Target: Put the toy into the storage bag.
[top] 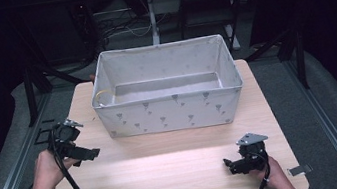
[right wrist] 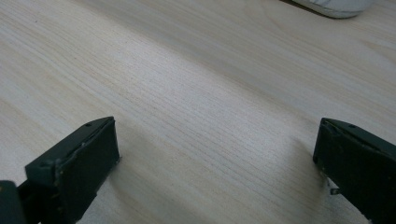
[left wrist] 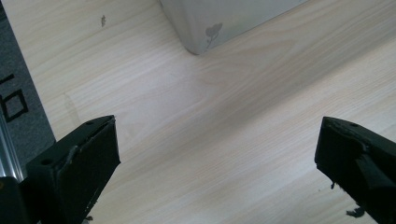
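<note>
A grey fabric box with a small printed pattern stands open-topped at the back middle of the wooden table. My left gripper is held at the table's left side, in front of the box's left corner, and is open with nothing between its jaws. My right gripper rests low near the front right, also open and empty. In the left gripper view the box's corner lies ahead, and my left gripper spans bare wood. In the right gripper view my right gripper spans bare wood too.
A thin yellowish loop lies inside the box at its left end. Metal rails run along both sides of the table. Small grey clips sit at the front corners. Dark frames and cables stand behind the table.
</note>
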`<action>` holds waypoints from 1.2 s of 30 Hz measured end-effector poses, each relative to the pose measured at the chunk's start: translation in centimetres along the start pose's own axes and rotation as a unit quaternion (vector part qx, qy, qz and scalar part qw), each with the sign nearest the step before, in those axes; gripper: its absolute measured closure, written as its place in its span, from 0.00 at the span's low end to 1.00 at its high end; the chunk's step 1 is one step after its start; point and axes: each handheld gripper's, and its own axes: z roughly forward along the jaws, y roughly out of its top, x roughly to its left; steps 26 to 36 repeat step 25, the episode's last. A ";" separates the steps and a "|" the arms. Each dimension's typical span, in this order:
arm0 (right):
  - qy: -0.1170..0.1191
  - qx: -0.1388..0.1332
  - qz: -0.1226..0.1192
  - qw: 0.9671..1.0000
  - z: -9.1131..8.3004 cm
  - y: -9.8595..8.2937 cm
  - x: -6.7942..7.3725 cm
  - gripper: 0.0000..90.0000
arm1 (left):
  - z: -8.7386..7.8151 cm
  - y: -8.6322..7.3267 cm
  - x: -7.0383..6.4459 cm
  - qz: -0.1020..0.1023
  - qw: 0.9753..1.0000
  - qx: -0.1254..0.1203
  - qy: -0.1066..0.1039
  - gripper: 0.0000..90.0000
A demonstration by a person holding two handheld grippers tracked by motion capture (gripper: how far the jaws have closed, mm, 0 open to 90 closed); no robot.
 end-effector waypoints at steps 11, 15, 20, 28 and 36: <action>0.000 0.000 0.000 1.000 0.0 0.0 0.0 0.00 | 3.9 -3.0 -0.8 -0.019 1.000 -0.002 -0.010 0.00; 0.000 -0.001 0.000 1.000 0.0 0.0 0.0 0.00 | 6.0 -5.0 -0.9 -0.043 0.999 -0.007 -0.022 0.00; 0.000 -0.003 -0.001 1.000 0.0 0.0 0.0 0.00 | 7.3 -6.9 -1.1 -0.064 0.997 -0.041 -0.021 0.00; 0.000 -0.003 -0.001 1.000 0.0 0.0 0.0 0.00 | 7.9 -7.5 -1.6 -0.053 0.998 -0.035 -0.014 0.00; 0.000 -0.003 -0.001 1.000 0.0 0.0 0.0 0.00 | 7.9 -7.5 -1.6 -0.053 0.998 -0.035 -0.014 0.00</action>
